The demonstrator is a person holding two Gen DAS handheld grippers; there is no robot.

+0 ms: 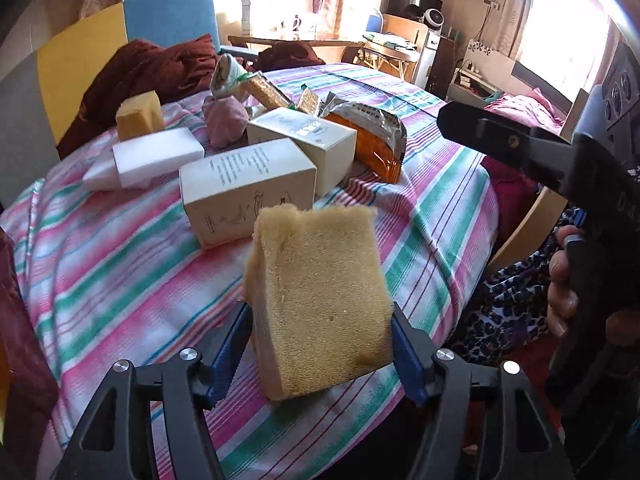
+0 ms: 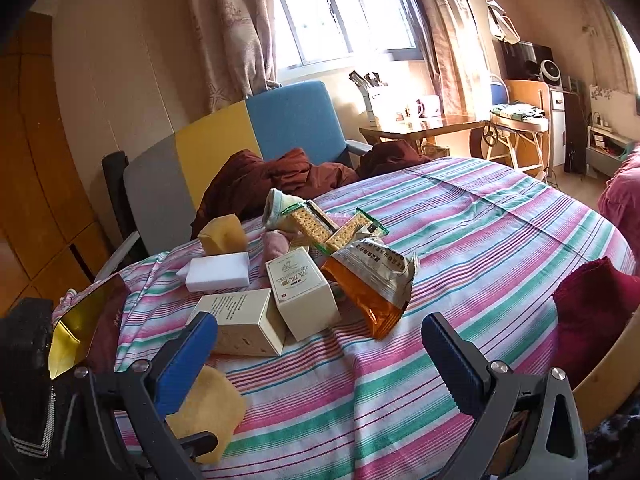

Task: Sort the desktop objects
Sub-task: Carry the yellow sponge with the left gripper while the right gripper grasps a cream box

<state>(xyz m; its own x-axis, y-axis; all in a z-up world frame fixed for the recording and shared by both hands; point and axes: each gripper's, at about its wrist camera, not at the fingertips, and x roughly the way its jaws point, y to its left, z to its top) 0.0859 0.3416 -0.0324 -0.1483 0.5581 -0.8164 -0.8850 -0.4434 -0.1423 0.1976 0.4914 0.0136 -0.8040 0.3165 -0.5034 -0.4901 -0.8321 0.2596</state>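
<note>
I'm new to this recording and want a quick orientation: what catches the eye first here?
The yellow sponge dominates, clamped upright between the left gripper's blue fingers just above the striped tablecloth. Behind it, mid-table, lies a jumble of cream boxes, a white block, cracker packs and an orange snack bag. The right gripper hangs open, empty, facing that pile.

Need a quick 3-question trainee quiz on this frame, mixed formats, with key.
1. True or false: the left gripper is shut on a sponge.
2. The right gripper is: A) shut on a box, B) open and holding nothing, C) shut on a snack bag.
3. Fill in: a second sponge sits behind the white ____.

Key: 1 true; 2 B; 3 foam block.
</note>
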